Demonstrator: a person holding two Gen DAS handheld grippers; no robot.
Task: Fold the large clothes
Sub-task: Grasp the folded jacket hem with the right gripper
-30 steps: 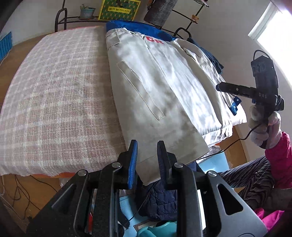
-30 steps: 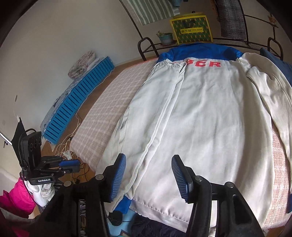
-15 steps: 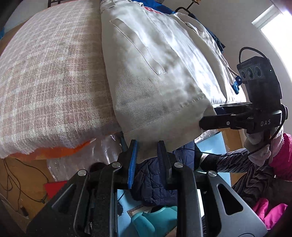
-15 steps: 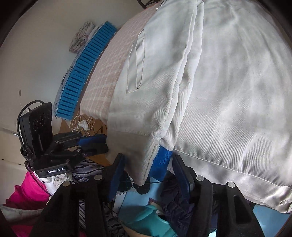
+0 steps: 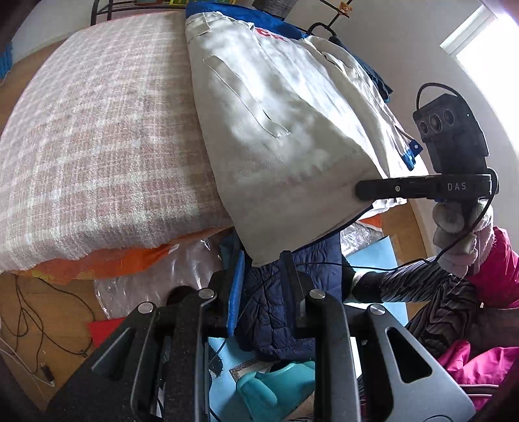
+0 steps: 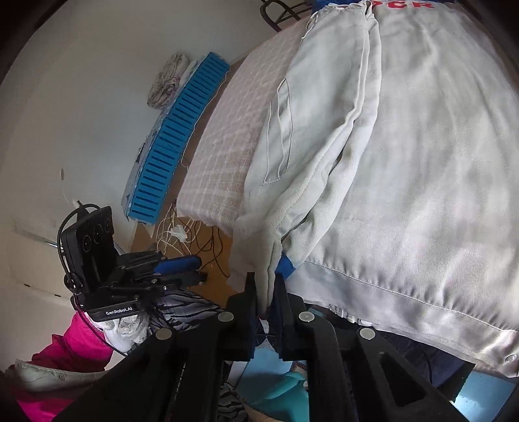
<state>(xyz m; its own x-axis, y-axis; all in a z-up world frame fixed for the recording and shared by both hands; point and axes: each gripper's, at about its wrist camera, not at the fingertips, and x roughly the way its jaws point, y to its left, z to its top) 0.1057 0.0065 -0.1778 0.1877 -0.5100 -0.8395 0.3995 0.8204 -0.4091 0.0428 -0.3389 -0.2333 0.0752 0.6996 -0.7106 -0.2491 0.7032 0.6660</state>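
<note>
A large white jacket (image 5: 285,136) with a blue collar and red letters lies on a bed with a pink plaid cover (image 5: 97,136); its left side is folded inward. It also shows in the right wrist view (image 6: 421,168). My left gripper (image 5: 264,259) is open, its jaws just below the jacket's hanging hem corner. My right gripper (image 6: 266,287) is shut on the folded hem corner beside the blue cuff (image 6: 285,264). In the left wrist view my right gripper (image 5: 360,190) reaches in from the right onto the hem.
A dark blue quilted garment (image 5: 279,311) and teal items (image 5: 275,386) lie on the floor below the bed edge. A blue slatted board (image 6: 178,136) leans by the wall. Cables (image 6: 191,237) lie on the wooden floor. A metal rack (image 5: 107,9) stands behind the bed.
My right gripper has closed on the jacket's hem corner. My left gripper has drawn slightly back and up, its jaws still open below the hem.
</note>
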